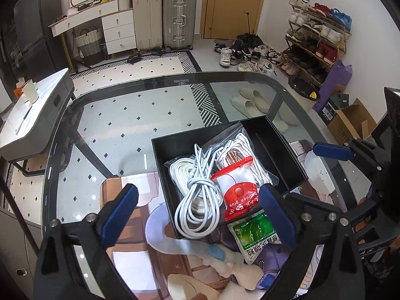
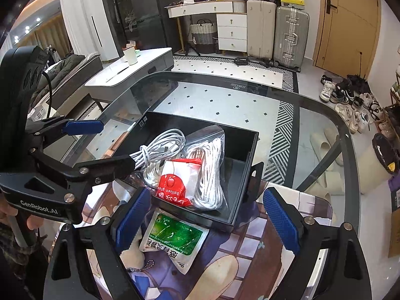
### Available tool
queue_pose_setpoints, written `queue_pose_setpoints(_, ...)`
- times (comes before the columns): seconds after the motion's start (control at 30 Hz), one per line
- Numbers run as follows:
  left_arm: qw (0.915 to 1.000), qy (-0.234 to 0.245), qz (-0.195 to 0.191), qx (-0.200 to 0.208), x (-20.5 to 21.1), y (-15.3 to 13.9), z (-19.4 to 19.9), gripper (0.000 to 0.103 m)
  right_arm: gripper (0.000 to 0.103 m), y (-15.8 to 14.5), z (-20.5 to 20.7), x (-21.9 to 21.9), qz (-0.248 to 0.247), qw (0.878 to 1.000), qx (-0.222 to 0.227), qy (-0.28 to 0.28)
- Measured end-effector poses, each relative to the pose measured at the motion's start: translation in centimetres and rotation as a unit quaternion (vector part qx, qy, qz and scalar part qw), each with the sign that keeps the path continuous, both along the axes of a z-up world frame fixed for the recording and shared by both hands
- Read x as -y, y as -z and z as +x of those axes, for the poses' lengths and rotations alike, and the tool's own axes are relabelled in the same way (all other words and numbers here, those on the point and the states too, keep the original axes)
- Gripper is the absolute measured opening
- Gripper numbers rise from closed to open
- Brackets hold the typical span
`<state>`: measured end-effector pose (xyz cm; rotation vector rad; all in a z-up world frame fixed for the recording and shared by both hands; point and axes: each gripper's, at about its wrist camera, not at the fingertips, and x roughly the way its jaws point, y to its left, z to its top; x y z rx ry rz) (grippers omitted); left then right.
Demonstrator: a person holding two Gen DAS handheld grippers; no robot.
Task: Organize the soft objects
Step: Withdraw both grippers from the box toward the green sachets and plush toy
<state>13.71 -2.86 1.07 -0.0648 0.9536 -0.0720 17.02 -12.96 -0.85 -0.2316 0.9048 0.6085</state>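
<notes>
Both tongs hang wide apart with nothing between their blue pads: the left tongs [image 1: 197, 212] over the near edge of the black box [image 1: 175, 147], the right tongs [image 2: 207, 215] above a green packet [image 2: 175, 237] that lies on the printed mat [image 2: 250, 255], touching the box's near wall. Inside the box sit a coiled white cable [image 1: 197, 192], a clear bag of white rope [image 2: 210, 172] and a red-and-white balloon glue pouch [image 1: 240, 195] lying on top of them. A pale plush toy [image 1: 232, 267] rests on the mat just in front of the packet. All of it stands on the glass worktop [image 1: 112, 115].
</notes>
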Motion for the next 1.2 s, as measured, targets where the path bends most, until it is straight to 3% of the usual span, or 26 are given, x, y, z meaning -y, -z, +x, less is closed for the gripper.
queue_pose_setpoints(0.63, 0.9996, 0.013, 0.020, -0.013, 0.6, 1.7, -5.1, 0.103, 0.093, 0.0, -2.9, 1.2, 0.026, 1.000, -0.012, 0.007)
queue_pose_setpoints(1.2, 0.9996, 0.012, 0.013, -0.021, 0.4, 3.0, -6.6, 0.103, 0.093, 1.4, -5.3, 2.4, 0.023, 0.999, 0.034, -0.031)
